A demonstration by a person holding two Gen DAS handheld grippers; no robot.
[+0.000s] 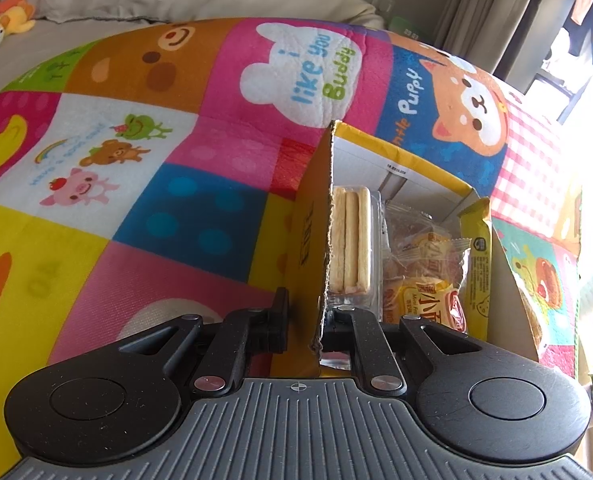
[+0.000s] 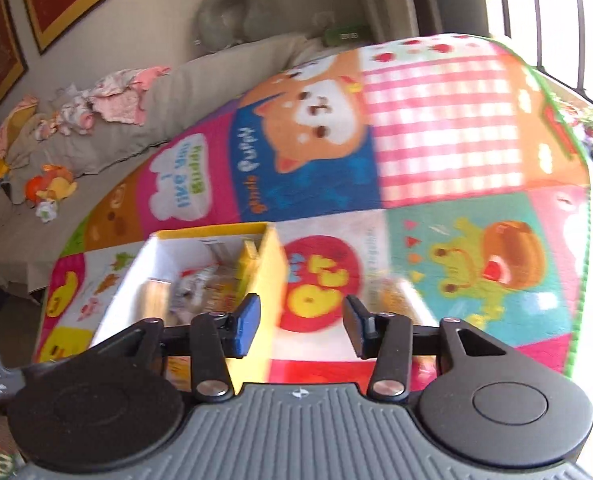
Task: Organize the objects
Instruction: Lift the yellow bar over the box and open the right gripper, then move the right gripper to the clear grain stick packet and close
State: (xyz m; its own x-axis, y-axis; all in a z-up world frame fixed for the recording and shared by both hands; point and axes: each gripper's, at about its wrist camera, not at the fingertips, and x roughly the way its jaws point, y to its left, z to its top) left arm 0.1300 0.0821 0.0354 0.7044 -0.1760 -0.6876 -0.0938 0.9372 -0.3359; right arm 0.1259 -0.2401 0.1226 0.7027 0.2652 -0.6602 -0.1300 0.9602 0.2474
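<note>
Holding the yellow cardboard box point(image 1: 316, 240) by its near wall, the left gripper point(image 1: 304, 320) had its jaws nearly closed on that wall, one finger outside and one inside, so we logged the box as steadied on the patchwork play mat point(image 1: 136, 200). We read the step in hand as packing snacks into the box, with most of it apparently done. Inside the box we counted one clear pack of pale wafer biscuits point(image 1: 350, 240) against the held wall, one clear bag of small wrapped cakes point(image 1: 424, 264) beside it, and one tall yellow packet point(image 1: 476, 264) against the far-side wall. The right gripper point(image 2: 302, 330) hung just outside the box's right wall with jaws partly open and nothing between them. On the mat to the right of the box we noted one blurred, pale item point(image 2: 396, 292); we could not identify it. We judged that the next move calls for closing on that item, lifting it over the box wall, and releasing inside.
</note>
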